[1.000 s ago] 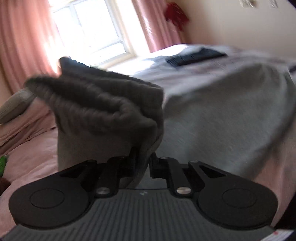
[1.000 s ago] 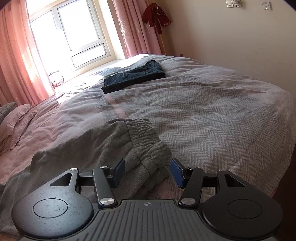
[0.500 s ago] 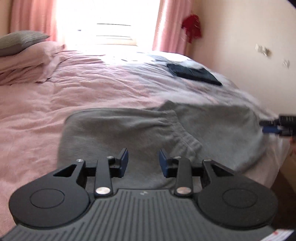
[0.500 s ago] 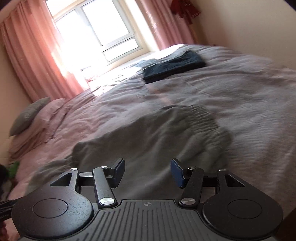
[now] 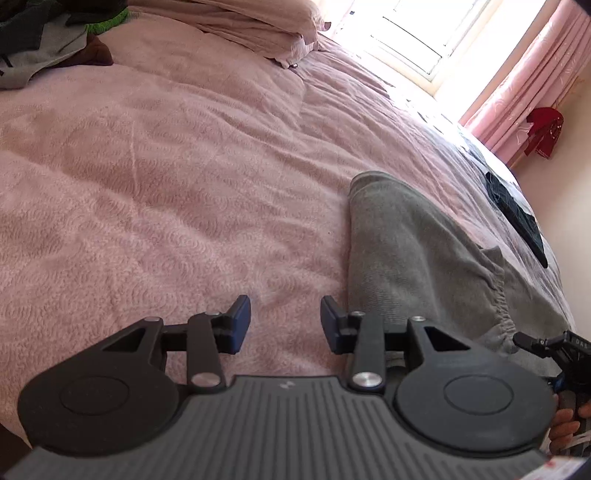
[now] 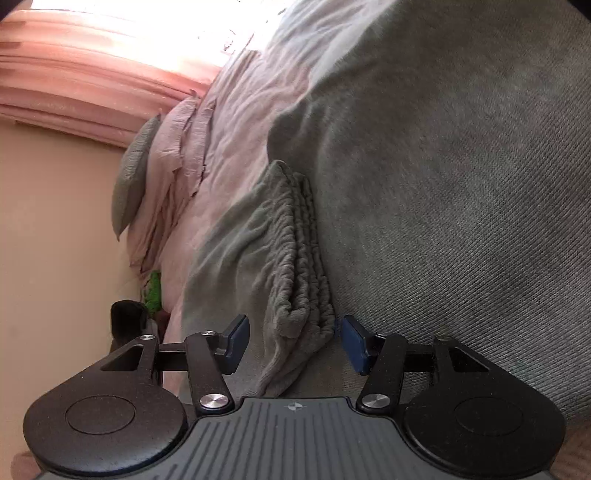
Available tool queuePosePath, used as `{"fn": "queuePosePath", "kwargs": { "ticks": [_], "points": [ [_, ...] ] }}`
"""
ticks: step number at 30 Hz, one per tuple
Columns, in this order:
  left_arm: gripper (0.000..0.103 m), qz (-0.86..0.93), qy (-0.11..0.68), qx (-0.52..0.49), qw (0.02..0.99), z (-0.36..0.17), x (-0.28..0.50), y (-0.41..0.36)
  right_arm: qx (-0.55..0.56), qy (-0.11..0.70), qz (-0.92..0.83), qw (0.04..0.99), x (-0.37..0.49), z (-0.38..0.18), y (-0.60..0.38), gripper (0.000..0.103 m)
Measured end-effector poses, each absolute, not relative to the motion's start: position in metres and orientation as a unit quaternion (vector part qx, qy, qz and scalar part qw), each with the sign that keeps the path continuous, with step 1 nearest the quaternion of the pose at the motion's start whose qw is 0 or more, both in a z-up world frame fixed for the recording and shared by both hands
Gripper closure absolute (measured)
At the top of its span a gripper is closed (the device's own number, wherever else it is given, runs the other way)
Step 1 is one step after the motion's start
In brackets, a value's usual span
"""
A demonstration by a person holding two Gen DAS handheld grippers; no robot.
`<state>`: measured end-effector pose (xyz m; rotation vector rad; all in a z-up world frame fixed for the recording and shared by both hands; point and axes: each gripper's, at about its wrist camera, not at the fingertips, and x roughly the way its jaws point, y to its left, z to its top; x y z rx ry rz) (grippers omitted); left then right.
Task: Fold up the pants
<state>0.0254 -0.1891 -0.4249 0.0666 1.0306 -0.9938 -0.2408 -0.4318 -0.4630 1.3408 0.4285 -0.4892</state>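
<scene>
The grey sweatpants (image 5: 413, 251) lie folded over on the pink bedspread (image 5: 166, 184), to the right of my left gripper (image 5: 284, 321). That gripper is open above bare bedspread with nothing between its blue pads. In the right wrist view, the pants (image 6: 461, 184) fill most of the frame. Their ribbed, gathered waistband (image 6: 299, 280) bunches up between the fingers of my right gripper (image 6: 291, 332). The right gripper is open: the right pad sits close to the fabric and the left pad stands apart from it. The right gripper's body and a hand (image 5: 565, 424) show at the left view's right edge.
A folded dark pair of pants (image 5: 517, 214) lies further along the bed near the wall. Pillows (image 5: 258, 26) and a pile of clothes (image 5: 37, 44) sit at the bed's head. Pink curtains (image 5: 524, 92) frame a bright window, with a red garment (image 5: 543, 129) hanging beside them.
My left gripper let go of the grey pants' end, opened, and swung left over the bedspread. My right gripper rolled and dropped close to the ribbed waistband, staying open.
</scene>
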Motion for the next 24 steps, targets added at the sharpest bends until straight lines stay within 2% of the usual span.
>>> {"fn": "queuePosePath", "kwargs": {
  "ticks": [6, 7, 8, 11, 17, 19, 21, 24],
  "points": [
    [0.067, -0.471, 0.466, 0.054, 0.747, -0.428, 0.028, -0.209, 0.613, 0.178, -0.216, 0.739, -0.226, -0.473, -0.438, 0.053],
    [0.067, -0.474, 0.466, 0.055, 0.745, -0.428, 0.026, -0.211, 0.606, 0.175, -0.221, 0.744, -0.224, -0.474, -0.437, 0.061],
    [0.067, -0.477, 0.466, 0.057, 0.743, -0.429, 0.024, -0.214, 0.597, 0.176, -0.230, 0.748, -0.222, -0.474, -0.436, 0.078],
    [0.067, -0.487, 0.462, 0.071, 0.738, -0.429, 0.016, -0.219, 0.569, 0.157, -0.234, 0.772, -0.224, -0.468, -0.425, 0.080],
    [0.068, -0.509, 0.437, 0.095, 0.736, -0.420, 0.001, -0.226, 0.448, 0.106, -0.286, 0.840, -0.245, -0.414, -0.393, 0.081],
    [0.069, -0.514, 0.434, 0.104, 0.733, -0.420, -0.004, -0.231, 0.428, 0.144, -0.302, 0.840, -0.244, -0.420, -0.394, 0.081],
    [0.070, -0.512, 0.432, 0.115, 0.734, -0.422, -0.009, -0.237, 0.479, 0.182, -0.314, 0.799, -0.244, -0.451, -0.403, 0.081],
    [0.070, -0.514, 0.428, 0.120, 0.733, -0.420, -0.013, -0.237, 0.485, 0.165, -0.330, 0.793, -0.260, -0.455, -0.398, 0.081]
  ]
}}
